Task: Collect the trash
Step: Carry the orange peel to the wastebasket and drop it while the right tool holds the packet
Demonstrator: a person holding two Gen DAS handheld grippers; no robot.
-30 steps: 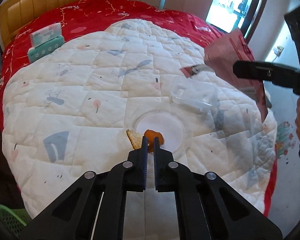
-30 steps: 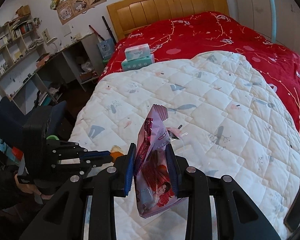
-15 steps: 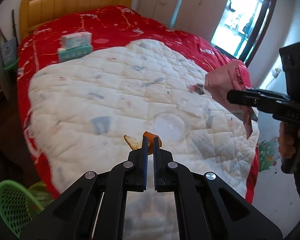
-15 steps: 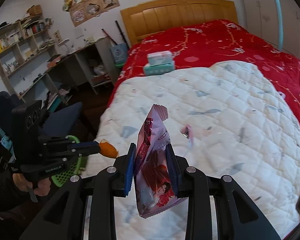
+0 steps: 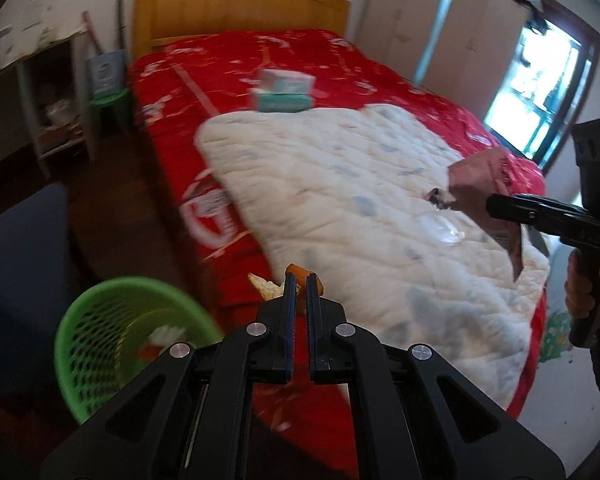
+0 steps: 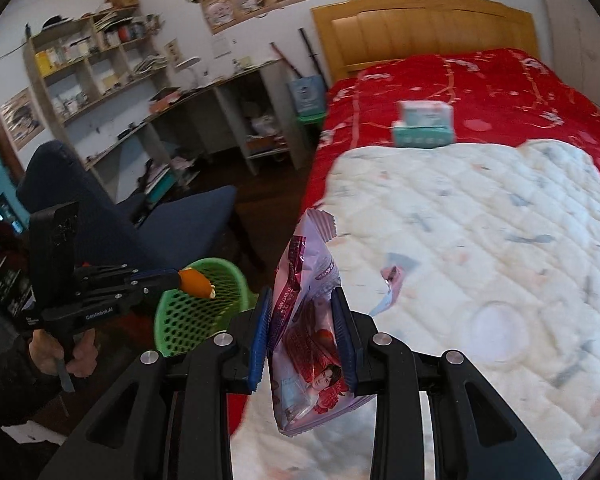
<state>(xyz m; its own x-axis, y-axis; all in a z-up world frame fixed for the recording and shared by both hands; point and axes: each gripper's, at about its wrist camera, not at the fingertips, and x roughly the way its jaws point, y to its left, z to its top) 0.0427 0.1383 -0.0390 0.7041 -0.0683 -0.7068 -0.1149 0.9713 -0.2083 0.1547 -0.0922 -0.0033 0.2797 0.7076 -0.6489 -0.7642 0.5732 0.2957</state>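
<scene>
Quilt (image 6: pixel 480 240) is spread on bed (image 6: pixel 460 76); boxes (image 6: pixel 423 124) are stacked behind it, twd headboard (image 6: pixel 420 28). Lid (image 6: pixel 496 330) and scrap (image 6: pixel 392 276) are left on quilt. Bin (image 5: pixel 112 344) is set on floor, left of bed; chair (image 6: pixel 148 216) and shelves (image 6: pixel 100 64) are found beyond.

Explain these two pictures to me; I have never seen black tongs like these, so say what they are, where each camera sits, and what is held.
There is no robot: a person carries a hand-held gripper in each hand, each with a camera looking along its two fingers. The left hand-held gripper is shut on an orange peel; its view also shows the green basket on the floor. The right hand-held gripper is shut on a pink snack wrapper. On the bed's white quilt lie a clear round lid and a small torn wrapper; tissue boxes sit further back.
</scene>
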